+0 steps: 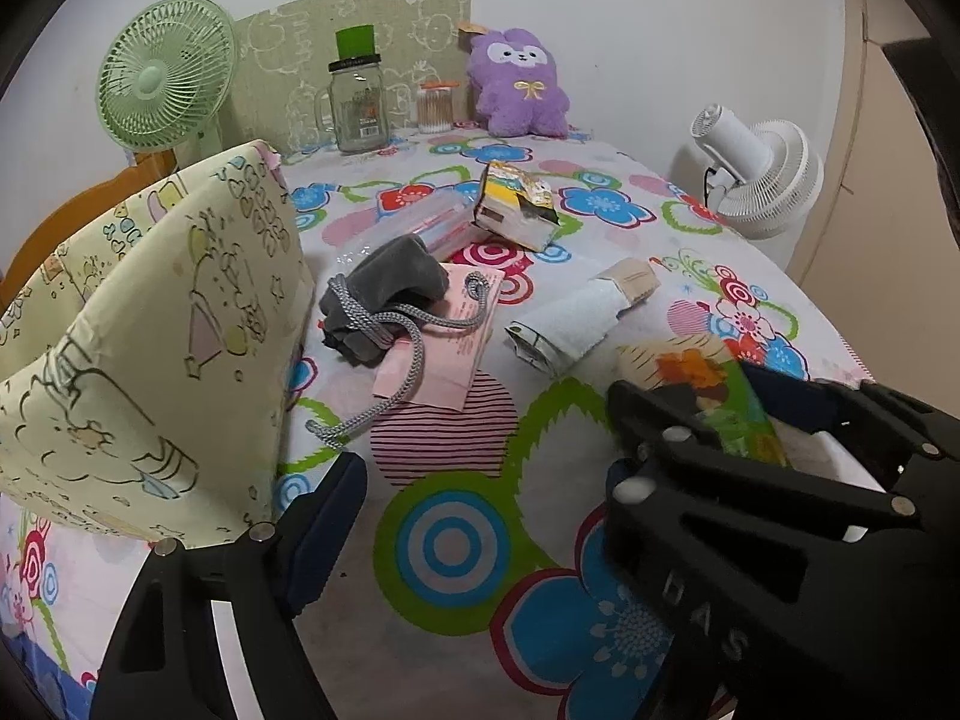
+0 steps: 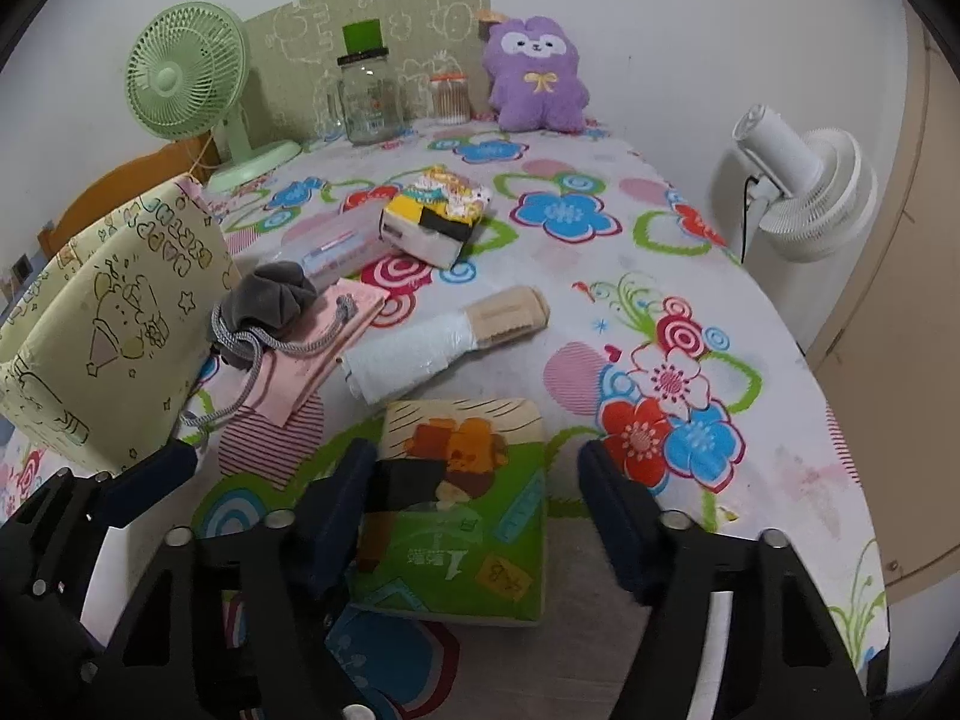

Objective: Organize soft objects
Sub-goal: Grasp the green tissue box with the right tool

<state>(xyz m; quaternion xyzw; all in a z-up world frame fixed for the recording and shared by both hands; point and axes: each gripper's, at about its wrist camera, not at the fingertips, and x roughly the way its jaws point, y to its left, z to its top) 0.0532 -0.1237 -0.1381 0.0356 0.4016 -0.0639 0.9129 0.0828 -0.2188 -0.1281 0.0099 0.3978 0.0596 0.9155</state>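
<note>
**Both claws released over the flowered table**

I'm looking across a table under a flower-print cloth (image 2: 690, 312). The biggest thing on it is the yellow fabric bin (image 1: 156, 336) standing open at the left edge. At the far end a purple plush toy (image 2: 536, 75) sits upright against the wall, between a green fan (image 2: 186, 75) and a white fan (image 2: 804, 186).

Nearest me, the green tissue pack (image 2: 462, 510) lies flat between the spread fingers of my right gripper (image 2: 474, 504); that claw is released, with the left finger beside the pack's left edge and the right finger apart from it. My left gripper (image 2: 150, 471) is also released, gripping nothing, just in front of the bin.

Mid-table lie a yellow tissue pack (image 2: 435, 219), a white rolled cloth (image 2: 414, 357) and a grey drawstring pouch (image 1: 384, 300) resting on a pink packet (image 1: 456, 330).
</note>
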